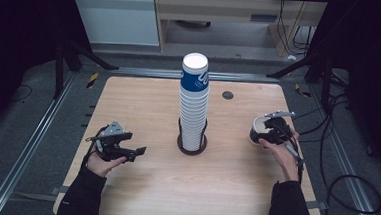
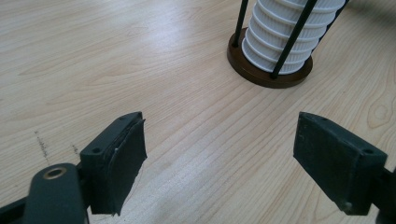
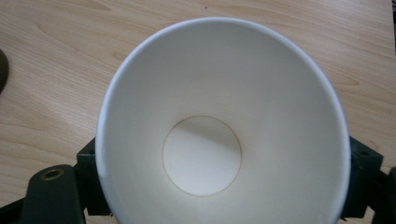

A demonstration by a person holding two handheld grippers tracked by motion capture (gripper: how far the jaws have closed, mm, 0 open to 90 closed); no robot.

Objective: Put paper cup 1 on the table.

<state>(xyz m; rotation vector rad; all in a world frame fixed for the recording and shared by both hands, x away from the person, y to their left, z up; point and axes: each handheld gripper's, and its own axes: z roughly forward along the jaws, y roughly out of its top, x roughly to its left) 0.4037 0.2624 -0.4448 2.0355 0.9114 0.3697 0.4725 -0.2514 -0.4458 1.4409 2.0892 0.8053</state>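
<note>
Table (image 1: 138,184) of pale wood is taking up most of the high view, its near edge lying by the person's sleeves and its far edge facing a grey floor with rails. Wide bare stretches of board are lying open on both sides of the middle.

There a tall stack of cups (image 1: 193,105) is standing upright in a dark round holder (image 1: 191,146) with thin black rods, mouths down, the top cup showing a blue band. In the left gripper view the holder's brown base (image 2: 270,74) is sitting well ahead of the jaws.

Near the right edge a single paper cup (image 1: 258,127) is being held mouth up, well apart from the stack. The right gripper (image 1: 272,132) is gripping it; in the right gripper view the white cup (image 3: 224,130) is sitting between the two black jaws, which are pressing on its wall.

The left gripper (image 1: 135,152) is hovering toward the left edge, jaws wide apart around bare wood.
</note>
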